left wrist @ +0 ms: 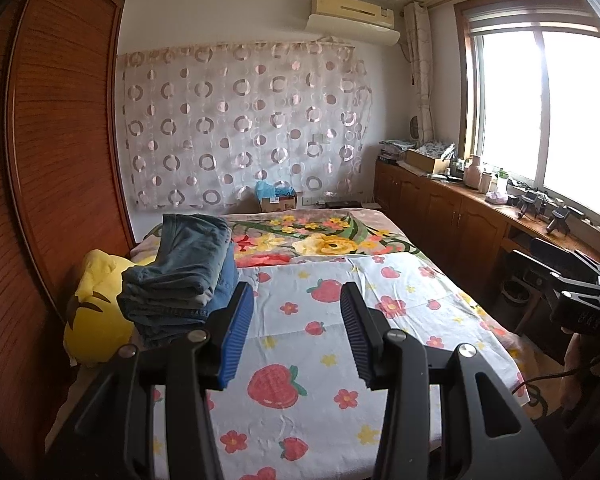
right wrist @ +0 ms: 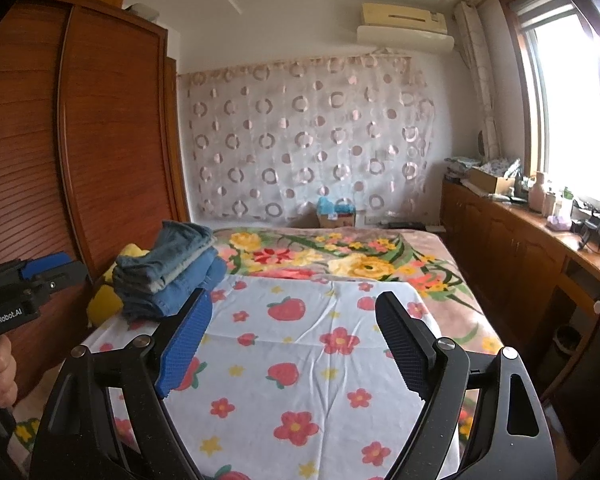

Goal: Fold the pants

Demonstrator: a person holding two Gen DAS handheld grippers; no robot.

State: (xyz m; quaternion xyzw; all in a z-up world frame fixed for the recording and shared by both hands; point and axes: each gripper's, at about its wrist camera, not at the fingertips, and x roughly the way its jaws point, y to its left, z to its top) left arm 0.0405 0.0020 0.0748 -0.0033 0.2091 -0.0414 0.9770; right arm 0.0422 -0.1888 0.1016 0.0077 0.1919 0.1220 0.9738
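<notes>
A stack of folded blue denim pants (left wrist: 180, 272) sits at the left side of the bed, on the strawberry-print sheet (left wrist: 312, 344); it also shows in the right wrist view (right wrist: 168, 276). My left gripper (left wrist: 296, 320) is open and empty, held above the sheet just right of the stack. My right gripper (right wrist: 292, 332) is open and empty above the middle of the sheet (right wrist: 300, 360). The left gripper shows at the left edge of the right wrist view (right wrist: 32, 280); the right gripper shows at the right edge of the left wrist view (left wrist: 572, 280).
A yellow plush pillow (left wrist: 96, 304) lies left of the stack. A wooden wardrobe (left wrist: 52, 152) stands along the left. A floral blanket (left wrist: 320, 236) covers the far bed. Wooden cabinets (left wrist: 440, 204) with clutter run under the window on the right.
</notes>
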